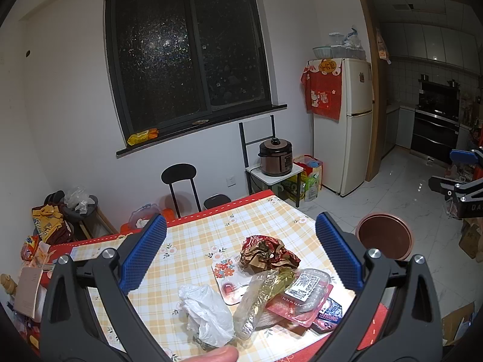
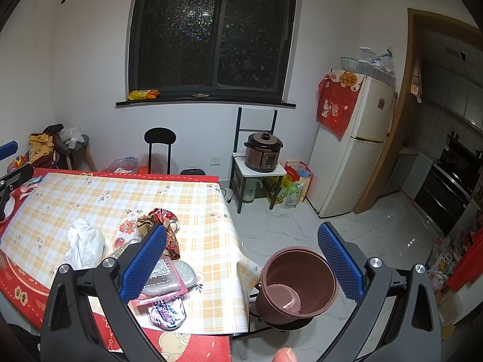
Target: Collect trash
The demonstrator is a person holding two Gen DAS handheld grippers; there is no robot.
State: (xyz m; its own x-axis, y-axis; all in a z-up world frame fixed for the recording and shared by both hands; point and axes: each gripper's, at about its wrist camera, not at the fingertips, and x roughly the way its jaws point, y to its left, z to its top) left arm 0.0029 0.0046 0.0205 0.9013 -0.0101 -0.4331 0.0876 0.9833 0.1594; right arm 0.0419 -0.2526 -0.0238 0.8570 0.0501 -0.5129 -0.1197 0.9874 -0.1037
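The table point(image 1: 193, 241), under a checked cloth, carries all the trash in a loose cluster near its front corner, and the brown bin point(image 2: 297, 283) stands on the floor just beside that corner; what shows of its inside looks bare, so by my judgement the collecting has not yet begun and every piece is left to do. Of the pieces, the white bag point(image 1: 205, 310) lies nearest the left gripper point(image 1: 241, 253), the crumpled red wrapper point(image 1: 267, 252) lies farthest back, and a clear tray point(image 1: 308, 288) and a cellophane sleeve point(image 1: 259, 295) overlap a pink pack point(image 2: 157, 297) and a small foil packet point(image 2: 167, 313) at the table edge. The left gripper hovers above the pile, jaws wide apart and holding nothing. The right gripper point(image 2: 241, 267) hangs between table corner and bin, jaws likewise wide apart and empty.
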